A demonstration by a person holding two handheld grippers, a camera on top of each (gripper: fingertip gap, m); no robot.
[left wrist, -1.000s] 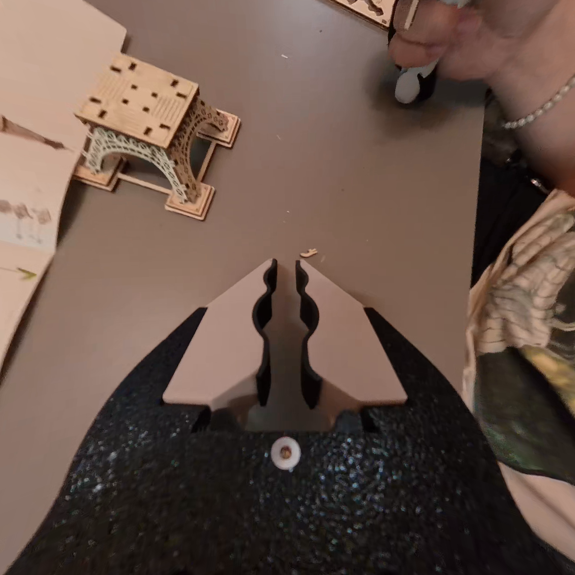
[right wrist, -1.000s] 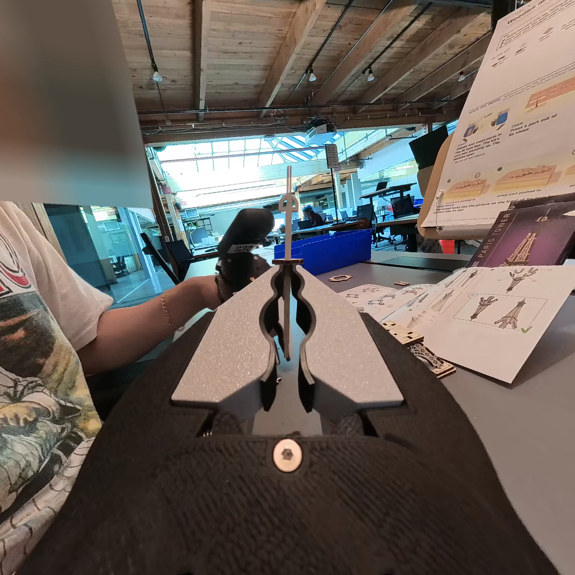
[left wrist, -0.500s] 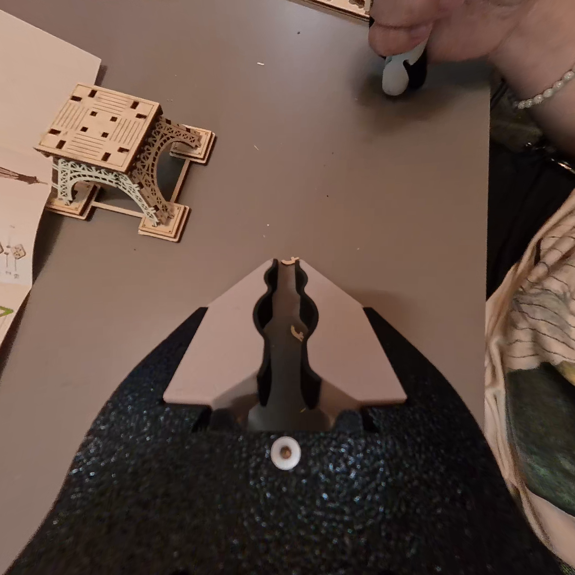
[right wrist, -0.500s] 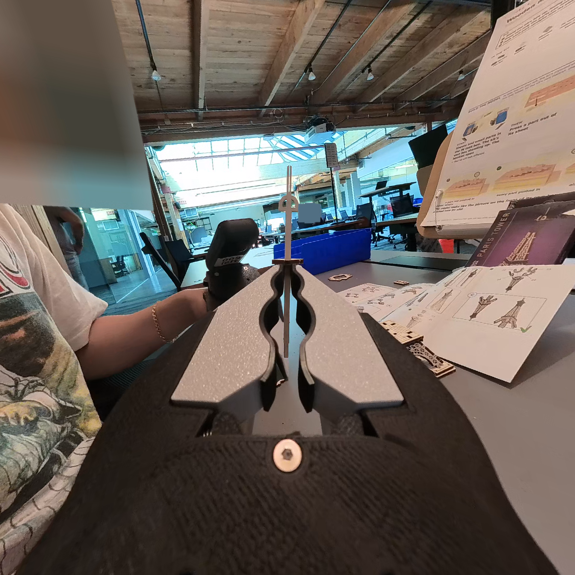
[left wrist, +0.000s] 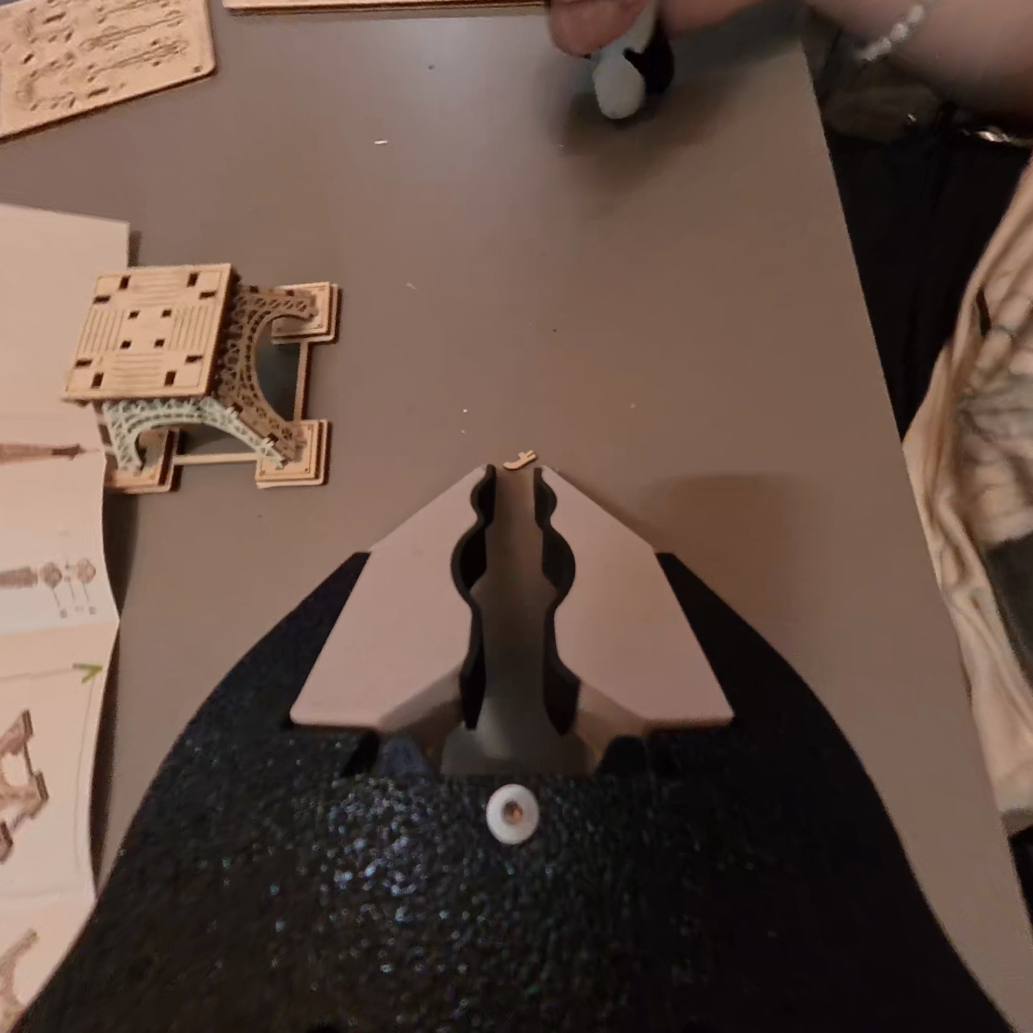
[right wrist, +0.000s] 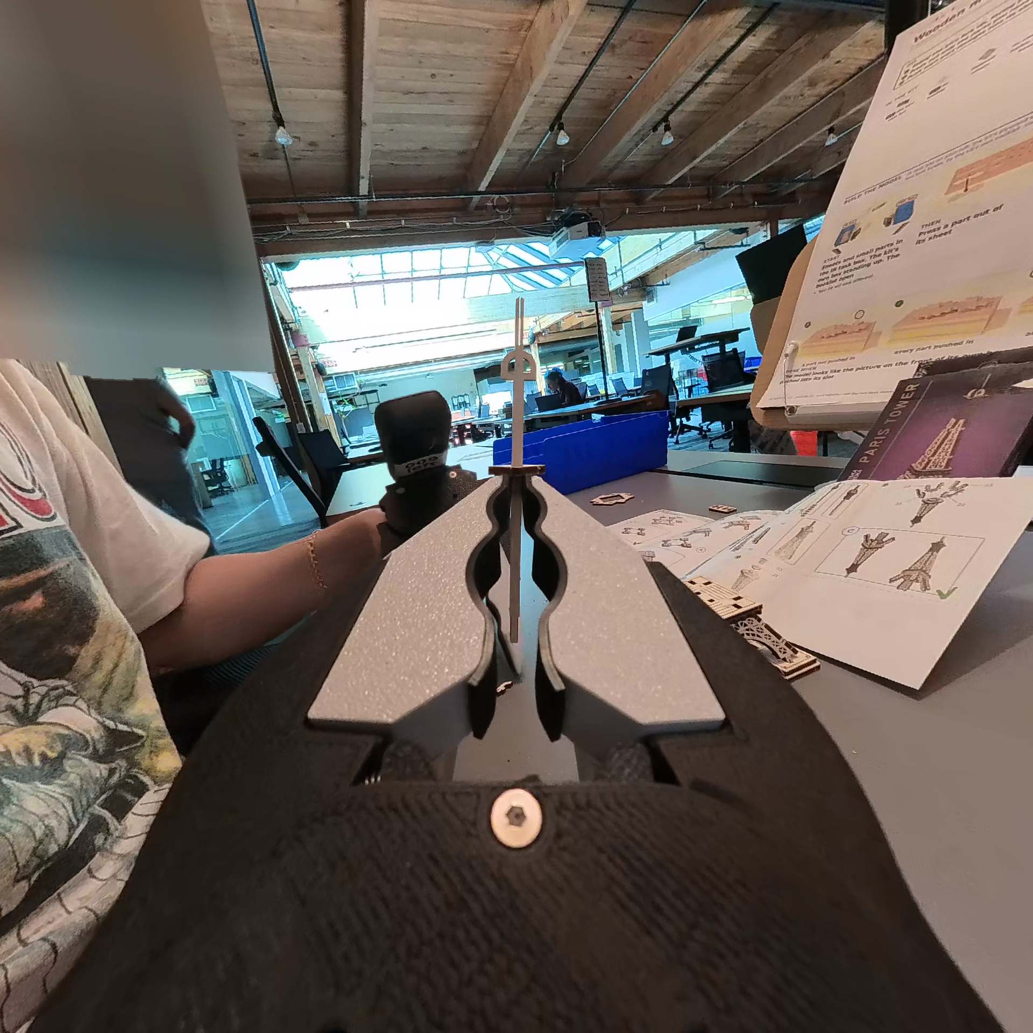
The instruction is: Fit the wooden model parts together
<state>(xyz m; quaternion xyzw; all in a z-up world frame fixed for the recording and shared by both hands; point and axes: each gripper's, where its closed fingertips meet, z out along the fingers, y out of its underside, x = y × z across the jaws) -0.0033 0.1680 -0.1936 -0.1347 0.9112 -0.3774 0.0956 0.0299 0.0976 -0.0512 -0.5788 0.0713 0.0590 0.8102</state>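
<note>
Grey tabletop lay under my left gripper, whose jaws stood slightly spread and empty, their tips just short of a tiny wooden piece lying loose on the surface. Off to the left stood the tower base, four latticed legs joined under a slotted deck, so I judged the lower stage finished. My right gripper pinched the thin spire upright, a small wooden collar sitting at the jaw tips. Uncut part sheets lay at the far edge, beside the instruction booklet. The middle sections, I judged, remained unbuilt, and the spire unmounted.
</note>
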